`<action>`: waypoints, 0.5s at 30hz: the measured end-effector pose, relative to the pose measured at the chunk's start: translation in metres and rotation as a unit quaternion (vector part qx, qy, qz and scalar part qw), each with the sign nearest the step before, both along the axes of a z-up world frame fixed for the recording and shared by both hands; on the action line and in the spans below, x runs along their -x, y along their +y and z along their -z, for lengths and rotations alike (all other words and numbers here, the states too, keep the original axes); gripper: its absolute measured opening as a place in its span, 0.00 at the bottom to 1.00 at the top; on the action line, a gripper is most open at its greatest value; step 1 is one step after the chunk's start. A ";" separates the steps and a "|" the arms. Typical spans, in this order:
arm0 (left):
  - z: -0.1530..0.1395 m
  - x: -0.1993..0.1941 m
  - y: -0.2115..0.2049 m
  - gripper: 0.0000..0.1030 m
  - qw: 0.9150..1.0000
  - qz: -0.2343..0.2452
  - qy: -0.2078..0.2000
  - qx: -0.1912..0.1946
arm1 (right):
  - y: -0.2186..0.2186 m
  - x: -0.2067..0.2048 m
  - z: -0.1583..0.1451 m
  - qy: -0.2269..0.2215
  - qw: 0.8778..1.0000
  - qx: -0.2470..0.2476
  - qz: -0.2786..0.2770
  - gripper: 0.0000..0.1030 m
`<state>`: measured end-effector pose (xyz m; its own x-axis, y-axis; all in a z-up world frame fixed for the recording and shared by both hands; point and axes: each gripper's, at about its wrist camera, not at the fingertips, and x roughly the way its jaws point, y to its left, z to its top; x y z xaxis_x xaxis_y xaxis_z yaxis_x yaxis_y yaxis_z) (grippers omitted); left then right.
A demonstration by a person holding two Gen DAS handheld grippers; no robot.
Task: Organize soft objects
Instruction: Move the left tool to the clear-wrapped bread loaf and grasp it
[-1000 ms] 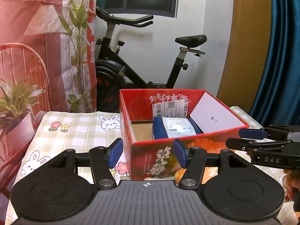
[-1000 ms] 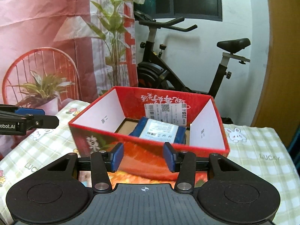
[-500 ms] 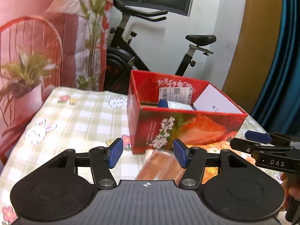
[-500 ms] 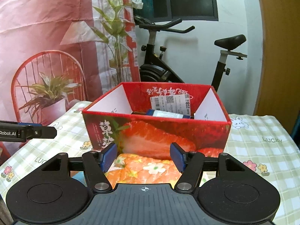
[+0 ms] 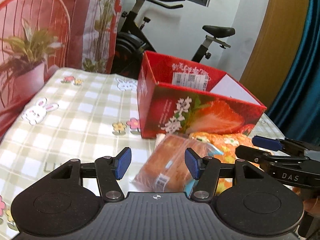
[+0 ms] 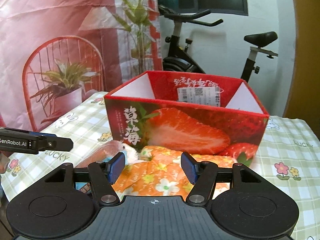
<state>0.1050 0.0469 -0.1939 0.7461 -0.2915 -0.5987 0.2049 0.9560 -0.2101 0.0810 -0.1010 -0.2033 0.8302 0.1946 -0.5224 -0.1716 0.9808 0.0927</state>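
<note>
A red strawberry-print box [image 5: 202, 112] stands open on the checked tablecloth; it also shows in the right wrist view [image 6: 186, 124]. In front of it lie a wrapped bread loaf [image 5: 170, 164] and an orange flowered soft bundle [image 6: 160, 172], also seen in the left wrist view [image 5: 222, 142]. My left gripper [image 5: 158, 164] is open and empty, with the loaf partly between its fingers. My right gripper [image 6: 153, 170] is open and empty just above the orange bundle. The loaf's end [image 6: 112, 150] shows at the right view's left. The box's contents are hidden.
The checked tablecloth [image 5: 80, 116] with rabbit and flower prints covers the table. An exercise bike [image 6: 200, 46] stands behind the table. A red chair with a potted plant [image 6: 64, 84] is at the back left. A blue curtain [image 5: 300, 60] hangs at the right.
Both grippers have pulled back and dropped from over the box to table level in front of it. The loaf and orange bundle have come into view; the box's inside has gone out of sight.
</note>
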 end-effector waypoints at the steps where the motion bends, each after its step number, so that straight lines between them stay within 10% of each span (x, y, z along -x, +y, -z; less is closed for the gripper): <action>1: 0.003 0.000 0.000 0.60 1.000 0.001 0.004 0.001 | 0.000 -0.002 0.002 0.004 1.000 -0.002 -0.002 0.57; 15: 0.025 -0.006 0.013 0.57 0.997 -0.011 0.050 0.049 | 0.032 -0.063 0.005 0.033 0.998 -0.014 -0.061 0.56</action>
